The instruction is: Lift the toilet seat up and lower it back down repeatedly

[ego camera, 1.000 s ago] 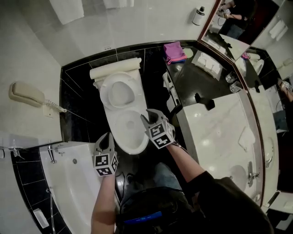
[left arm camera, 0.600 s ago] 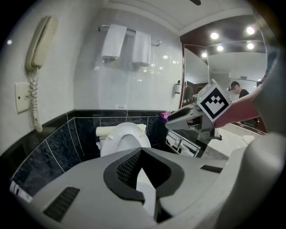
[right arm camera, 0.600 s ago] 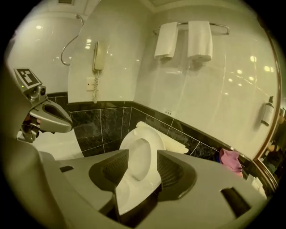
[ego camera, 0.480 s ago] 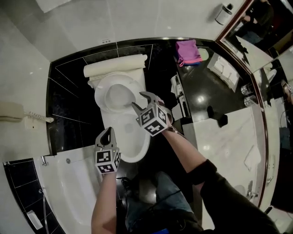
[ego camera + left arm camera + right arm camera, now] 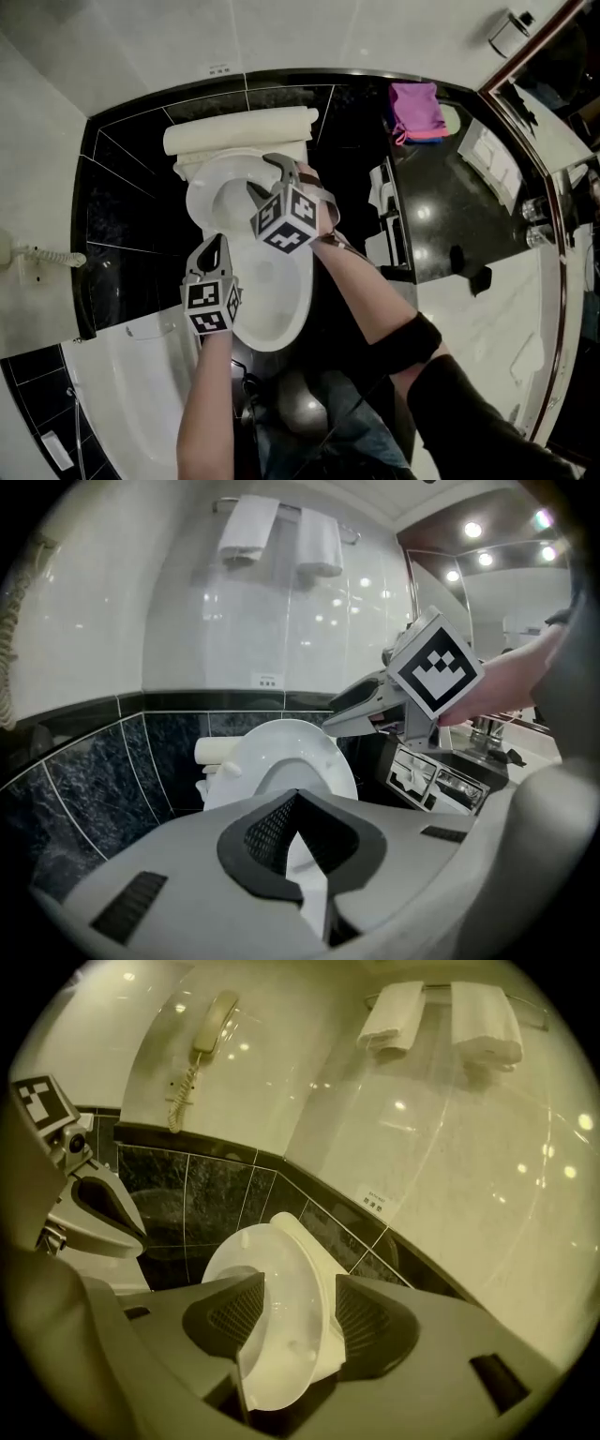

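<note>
The white toilet seat (image 5: 217, 195) stands raised against the tank, its underside bumpers facing me, above the open bowl (image 5: 272, 300). My right gripper (image 5: 267, 176) is at the seat's right rim. Its jaws have just been opening and now stand wide. In the right gripper view the seat's rim (image 5: 272, 1251) shows between the spread pads of that gripper (image 5: 295, 1312), and I see no pad pressing on it. My left gripper (image 5: 214, 246) hovers over the bowl's left edge. In the left gripper view it (image 5: 298, 803) is shut on nothing, with the seat (image 5: 300, 752) ahead.
The tank (image 5: 239, 131) backs onto black wall tiles. A bathtub (image 5: 122, 375) lies at the left and a vanity counter (image 5: 487, 309) at the right, with a pink cloth (image 5: 417, 111) on it. A wall phone (image 5: 214, 1021) and towels (image 5: 441, 1021) hang above.
Both grippers have moved away from me toward the toilet's back. The right one went from the bowl's front right to the raised seat's rim and spread its jaws.
</note>
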`<control>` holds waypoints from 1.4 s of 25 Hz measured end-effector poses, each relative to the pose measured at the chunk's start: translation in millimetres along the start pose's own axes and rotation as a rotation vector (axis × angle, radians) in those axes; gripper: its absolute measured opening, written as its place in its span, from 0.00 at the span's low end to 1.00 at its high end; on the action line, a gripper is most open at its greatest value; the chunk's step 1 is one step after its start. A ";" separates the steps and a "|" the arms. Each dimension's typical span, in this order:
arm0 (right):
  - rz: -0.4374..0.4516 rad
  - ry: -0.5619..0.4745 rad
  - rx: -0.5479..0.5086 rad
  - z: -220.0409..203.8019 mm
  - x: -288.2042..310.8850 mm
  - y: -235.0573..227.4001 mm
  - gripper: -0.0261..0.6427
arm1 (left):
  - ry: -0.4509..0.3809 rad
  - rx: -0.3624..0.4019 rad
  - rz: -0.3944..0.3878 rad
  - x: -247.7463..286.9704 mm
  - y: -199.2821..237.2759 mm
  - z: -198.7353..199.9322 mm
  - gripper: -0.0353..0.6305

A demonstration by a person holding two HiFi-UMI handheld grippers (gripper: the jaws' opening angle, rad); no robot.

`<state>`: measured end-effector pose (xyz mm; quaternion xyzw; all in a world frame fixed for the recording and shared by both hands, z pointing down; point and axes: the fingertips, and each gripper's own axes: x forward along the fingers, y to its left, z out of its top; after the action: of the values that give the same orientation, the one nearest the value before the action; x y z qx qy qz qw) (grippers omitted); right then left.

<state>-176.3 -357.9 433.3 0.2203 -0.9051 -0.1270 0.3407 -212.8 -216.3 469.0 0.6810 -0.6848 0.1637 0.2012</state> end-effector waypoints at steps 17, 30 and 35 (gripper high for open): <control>-0.040 0.033 -0.315 -3.6 60.4 -9.9 0.18 | 0.014 -0.023 0.017 48.2 6.1 -22.1 0.03; -0.057 0.021 -0.371 -1.8 27.3 15.7 0.18 | 0.038 -0.043 0.004 33.9 -5.1 -45.6 0.03; -0.073 0.014 -0.380 -3.2 3.0 36.4 0.18 | 0.042 -0.047 -0.002 21.7 -8.0 -53.5 0.03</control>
<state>-187.5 -327.9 451.2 0.1856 -0.8540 -0.3062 0.3774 -201.8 -208.6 525.7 0.6732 -0.6834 0.1618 0.2316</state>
